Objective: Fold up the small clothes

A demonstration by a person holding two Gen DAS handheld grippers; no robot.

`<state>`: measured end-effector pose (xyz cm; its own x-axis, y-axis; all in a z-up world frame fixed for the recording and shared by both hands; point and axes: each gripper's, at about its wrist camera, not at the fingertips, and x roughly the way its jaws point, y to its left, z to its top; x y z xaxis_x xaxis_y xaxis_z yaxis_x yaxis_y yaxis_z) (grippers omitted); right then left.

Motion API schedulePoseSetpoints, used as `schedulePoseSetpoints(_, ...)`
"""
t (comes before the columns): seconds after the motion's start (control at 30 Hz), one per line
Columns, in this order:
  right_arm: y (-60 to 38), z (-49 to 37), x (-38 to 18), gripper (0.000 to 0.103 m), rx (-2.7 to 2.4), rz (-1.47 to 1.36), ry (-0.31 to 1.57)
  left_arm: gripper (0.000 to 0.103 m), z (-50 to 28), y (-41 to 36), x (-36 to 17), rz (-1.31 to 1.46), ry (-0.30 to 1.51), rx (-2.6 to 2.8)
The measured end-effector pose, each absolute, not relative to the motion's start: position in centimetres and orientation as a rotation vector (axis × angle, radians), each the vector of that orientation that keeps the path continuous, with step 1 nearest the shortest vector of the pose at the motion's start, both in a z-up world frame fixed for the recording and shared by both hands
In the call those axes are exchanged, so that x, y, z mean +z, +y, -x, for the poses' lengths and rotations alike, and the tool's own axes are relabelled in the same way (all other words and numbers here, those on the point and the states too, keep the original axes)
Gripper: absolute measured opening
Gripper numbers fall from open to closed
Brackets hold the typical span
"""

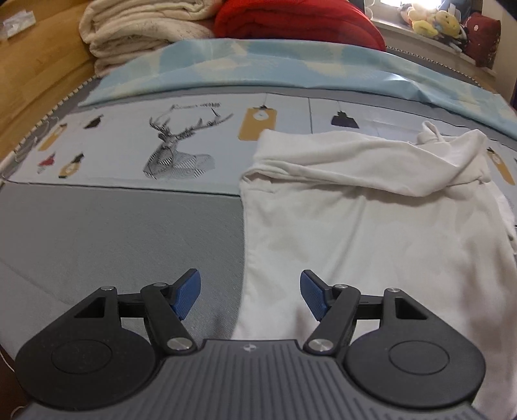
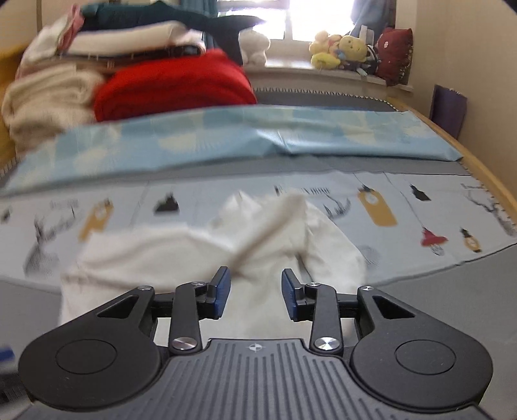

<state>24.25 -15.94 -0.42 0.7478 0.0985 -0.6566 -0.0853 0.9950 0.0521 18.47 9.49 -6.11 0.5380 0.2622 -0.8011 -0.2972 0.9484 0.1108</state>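
Hovering over the bed, I am holding both grippers released: left gripper spread wide, right gripper partly apart, nothing between their pads. White shirt is lying half-folded on the sheet (top edge flopped over).

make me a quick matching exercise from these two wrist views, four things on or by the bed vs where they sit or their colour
Things:
1. white garment
2. folded blanket
3. plush toys
4. deer print

Descriptions:
A. on the window sill
B. red
C. on the bed sheet, left of the garment
D. lying on the bed, upper part folded over

Pairs: 1-D, 2-B, 3-A, 4-C
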Motion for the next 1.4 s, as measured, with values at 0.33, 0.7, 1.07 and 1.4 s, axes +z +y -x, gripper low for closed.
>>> schedulePoseSetpoints(0.33, -18.0, -26.8, -5.8, 0.045, 0.069, -0.138, 0.833, 0.059, -20.1, 8.5, -5.5, 0.036, 0.882, 0.302)
schedulePoseSetpoints(0.7, -26.7, -27.5, -3.3, 0.002, 0.043, -0.299, 0.758, 0.01, -25.9, -0.5, -3.7, -0.025, 0.796, 0.007)
schedulePoseSetpoints(1.07, -29.2, -29.5, -7.8, 0.004, 0.044, -0.422, 0.978, 0.01, -31.7, -7.5, -9.9, -0.02, 0.736, -0.206)
schedulePoseSetpoints(1.4, -27.1, -31.9, -10.7, 0.004, 0.038, -0.513, 1.063, 0.039, -36.4, -10.4, -14.0, -0.178, 0.766, -0.126)
